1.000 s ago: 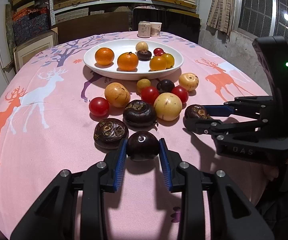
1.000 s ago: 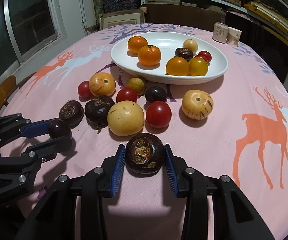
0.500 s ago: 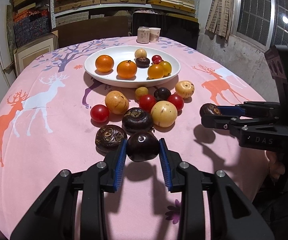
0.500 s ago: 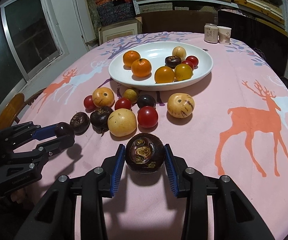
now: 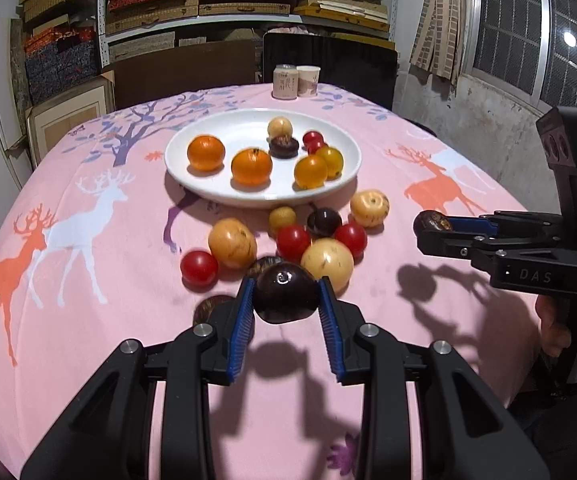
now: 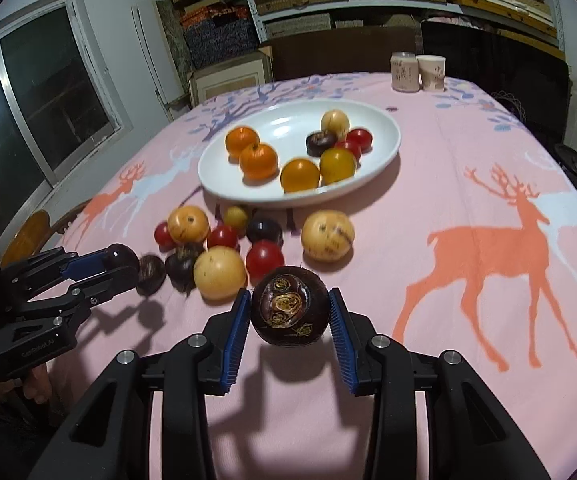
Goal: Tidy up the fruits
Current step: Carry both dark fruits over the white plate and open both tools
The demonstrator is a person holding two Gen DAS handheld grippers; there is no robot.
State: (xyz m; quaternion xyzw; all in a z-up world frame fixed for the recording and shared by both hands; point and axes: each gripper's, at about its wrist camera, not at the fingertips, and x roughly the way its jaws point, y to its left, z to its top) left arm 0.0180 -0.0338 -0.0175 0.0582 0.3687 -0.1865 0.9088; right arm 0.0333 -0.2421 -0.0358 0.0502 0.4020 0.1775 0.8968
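Note:
My left gripper is shut on a smooth dark purple fruit, held above the pink cloth. My right gripper is shut on a dark brown fruit with tan scars, also lifted; in the left wrist view that gripper reaches in from the right. A white plate at the table's middle holds two oranges, two yellow fruits, red tomatoes and a dark fruit. Loose fruits lie in front of the plate: a red tomato, a large yellow fruit and several more.
Two small cups stand at the table's far edge before a dark chair back. Shelves of boxes fill the back wall. A person's hand holds the right gripper's handle. Two dark fruits lie on the cloth by the left gripper.
Both grippers have risen off the cloth with their fruits; shadows now show beneath them. The right gripper has shifted sideways and the table looks farther away.

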